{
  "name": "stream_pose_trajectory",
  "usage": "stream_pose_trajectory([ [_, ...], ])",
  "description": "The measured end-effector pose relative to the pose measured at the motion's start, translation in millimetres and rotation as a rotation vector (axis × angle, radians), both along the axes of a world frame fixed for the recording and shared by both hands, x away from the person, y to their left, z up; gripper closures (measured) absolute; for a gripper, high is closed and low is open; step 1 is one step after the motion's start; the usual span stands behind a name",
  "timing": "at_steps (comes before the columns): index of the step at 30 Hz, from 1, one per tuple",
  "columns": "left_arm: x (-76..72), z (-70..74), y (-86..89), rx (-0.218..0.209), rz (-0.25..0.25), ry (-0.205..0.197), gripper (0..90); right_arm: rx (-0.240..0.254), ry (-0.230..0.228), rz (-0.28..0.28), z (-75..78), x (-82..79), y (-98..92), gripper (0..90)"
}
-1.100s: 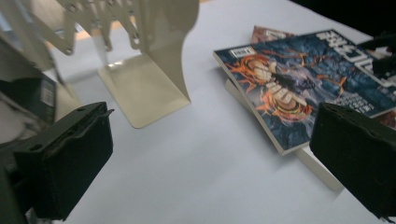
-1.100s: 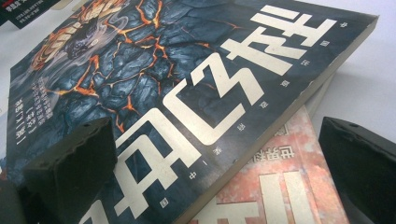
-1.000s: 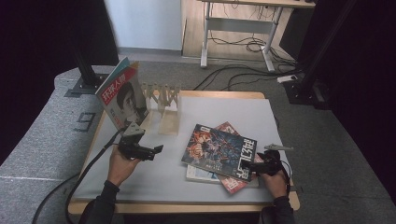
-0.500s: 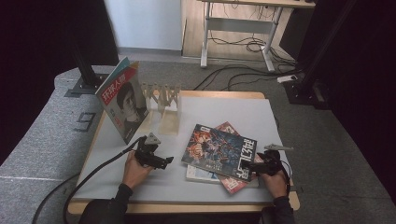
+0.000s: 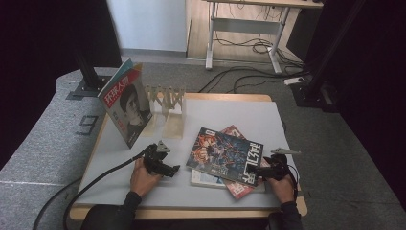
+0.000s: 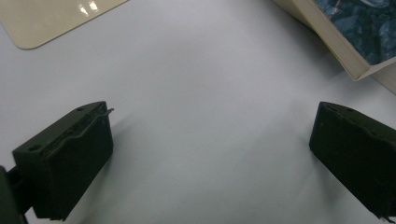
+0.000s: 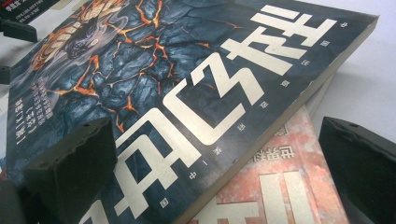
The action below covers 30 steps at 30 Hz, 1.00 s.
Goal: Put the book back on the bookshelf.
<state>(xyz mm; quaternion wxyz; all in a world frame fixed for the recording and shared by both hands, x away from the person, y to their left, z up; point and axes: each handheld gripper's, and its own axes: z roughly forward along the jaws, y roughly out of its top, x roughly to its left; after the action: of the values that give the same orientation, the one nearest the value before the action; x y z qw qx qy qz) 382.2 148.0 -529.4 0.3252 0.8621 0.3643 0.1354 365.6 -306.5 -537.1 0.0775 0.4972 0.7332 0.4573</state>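
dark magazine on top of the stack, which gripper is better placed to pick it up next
Right. The right gripper sits open at the corner of the dark magazine, its fingers straddling the cover. The left gripper is open over bare table, apart from the stack.

Table: pale grey top, light wooden edge. Floor: grey carpet, printed with a large numeral 9 left of the table. Surround: black drapes left and right. Rear: pale wall panel; white-framed desk on wood flooring, loose black cables beneath. Black stand base at left; another at right, power strip beside it.
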Motion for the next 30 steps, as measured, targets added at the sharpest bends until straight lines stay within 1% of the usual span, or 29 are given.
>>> stream_pose_trajectory([
  [18, 0.1, 0.0, 0.0, 0.001, -0.001, 0.001, 0.0, -0.005, 0.001, 0.003, 0.7, 0.2, 0.5, 0.0],
  [21, 0.2, 0.3, 0.0, 0.0, -0.004, 0.001, 0.0, -0.016, -0.004, 0.003, 1.8, 0.2, 1.3, 0.0],
  [23, 0.1, 0.7, -0.2, -0.002, -0.014, 0.003, 0.0, -0.035, -0.014, 0.005, 3.6, -0.3, 2.2, 0.0],
  [26, -0.4, 3.1, -1.5, -0.004, -0.026, -0.002, 0.0, -0.082, -0.044, 0.015, 8.4, -2.0, 5.1, 1.3],
  [28, -1.0, 7.0, -1.6, -0.021, -0.033, -0.011, 0.0, -0.103, -0.056, 0.019, 11.0, -3.0, 6.9, 1.8],
  [30, -1.2, 11.4, -0.8, -0.05, -0.034, -0.013, 0.0, -0.125, -0.069, 0.023, 12.8, -3.7, 8.4, 1.8],
])
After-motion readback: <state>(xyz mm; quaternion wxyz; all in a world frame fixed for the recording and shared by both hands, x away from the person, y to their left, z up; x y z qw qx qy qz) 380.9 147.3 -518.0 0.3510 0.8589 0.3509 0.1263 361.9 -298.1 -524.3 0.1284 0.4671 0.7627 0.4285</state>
